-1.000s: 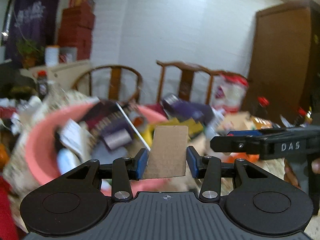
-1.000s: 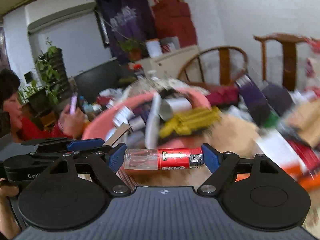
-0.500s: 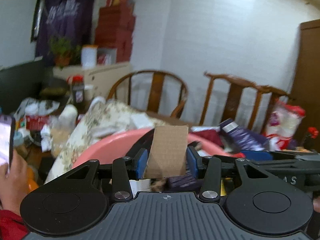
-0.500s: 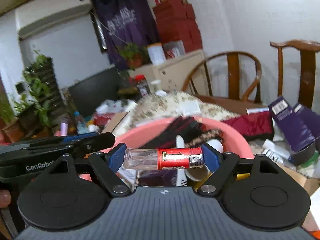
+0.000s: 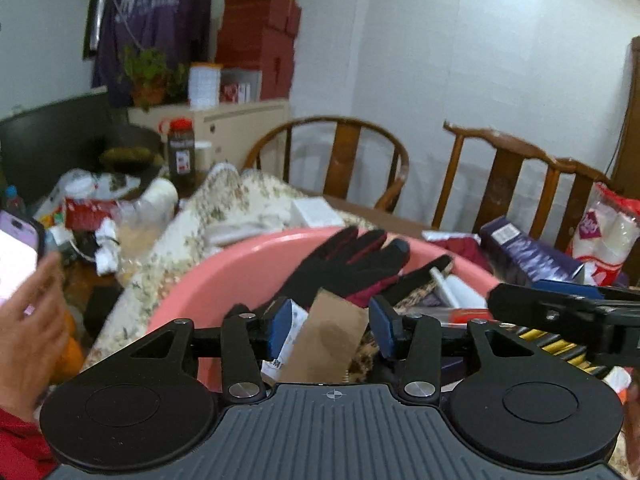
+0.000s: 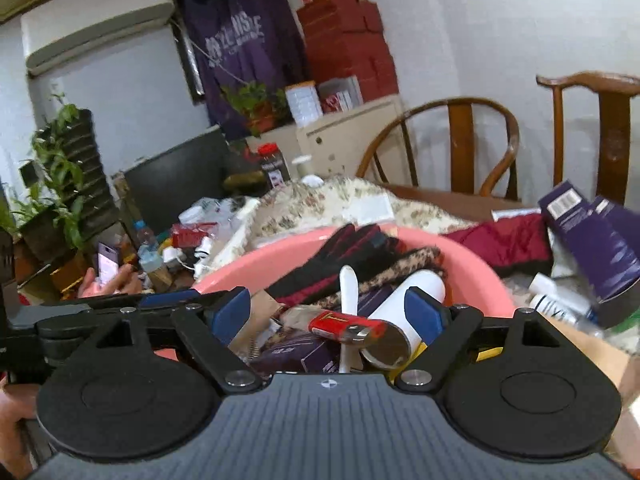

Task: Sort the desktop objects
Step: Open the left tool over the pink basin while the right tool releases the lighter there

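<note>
The pink basin (image 6: pixel 476 256) sits heaped with oddments. A brown cardboard piece (image 5: pixel 326 340) tilts over its near rim, free of the blue pads either side. A red-labelled lighter (image 6: pixel 344 326) lies slanted on the pile, metal end lower right, against a white cylinder (image 6: pixel 400 312). Behind them a black and red glove (image 5: pixel 340 268) sprawls, fingers toward the far rim, with a white stick (image 6: pixel 347 296) standing nearly upright

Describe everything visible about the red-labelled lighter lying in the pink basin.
The red-labelled lighter is small, with a red wrap bearing gold print and a shiny metal cap at its right end. It lies tilted on the clutter in the pink plastic basin, against a white cylinder and a white stick. It sits below the open right gripper, whose blue pads do not touch it.
</note>
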{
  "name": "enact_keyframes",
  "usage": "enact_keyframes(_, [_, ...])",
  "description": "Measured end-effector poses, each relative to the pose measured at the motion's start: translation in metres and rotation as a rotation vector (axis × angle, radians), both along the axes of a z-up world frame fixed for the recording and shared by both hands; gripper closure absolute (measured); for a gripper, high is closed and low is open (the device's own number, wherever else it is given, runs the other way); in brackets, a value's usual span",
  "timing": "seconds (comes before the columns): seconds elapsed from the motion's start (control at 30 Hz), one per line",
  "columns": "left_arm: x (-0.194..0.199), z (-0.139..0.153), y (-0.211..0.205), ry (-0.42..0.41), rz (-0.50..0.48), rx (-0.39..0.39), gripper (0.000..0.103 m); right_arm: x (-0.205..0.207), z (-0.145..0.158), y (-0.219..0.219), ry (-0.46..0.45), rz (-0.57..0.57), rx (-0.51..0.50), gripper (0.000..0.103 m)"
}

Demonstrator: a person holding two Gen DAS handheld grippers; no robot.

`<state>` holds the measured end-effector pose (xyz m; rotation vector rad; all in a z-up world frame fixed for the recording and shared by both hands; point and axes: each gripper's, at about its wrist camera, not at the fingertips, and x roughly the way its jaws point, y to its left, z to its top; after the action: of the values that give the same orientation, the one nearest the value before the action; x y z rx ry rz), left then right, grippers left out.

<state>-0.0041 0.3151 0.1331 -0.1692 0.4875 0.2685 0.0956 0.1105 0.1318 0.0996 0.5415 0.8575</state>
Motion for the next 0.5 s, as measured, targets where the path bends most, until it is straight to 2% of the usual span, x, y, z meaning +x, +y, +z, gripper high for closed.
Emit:
enact_keyframes(0.17, [-0.039,0.015,-0.033,-0.065,-0.066,0.032,0.040,-0.029,0.012,-0.055,-0.045,0.013,0.019,0.016])
enact_keyframes(0.23, [-0.060,0.013,-0.053,-0.093,-0.124,0.021,0.032,-0.046,0.008,-0.088,-0.061,0.017,0.008,0.013])
enact_keyframes(0.33, [-0.082,-0.001,-0.088,-0.097,-0.219,0.011,0.030,-0.071,-0.011,-0.140,-0.078,0.002,-0.034,0.010])
enact_keyframes(0.5, [-0.095,-0.046,-0.158,-0.024,-0.384,0.004,0.026,-0.101,-0.067,-0.203,-0.060,-0.036,-0.168,0.010])
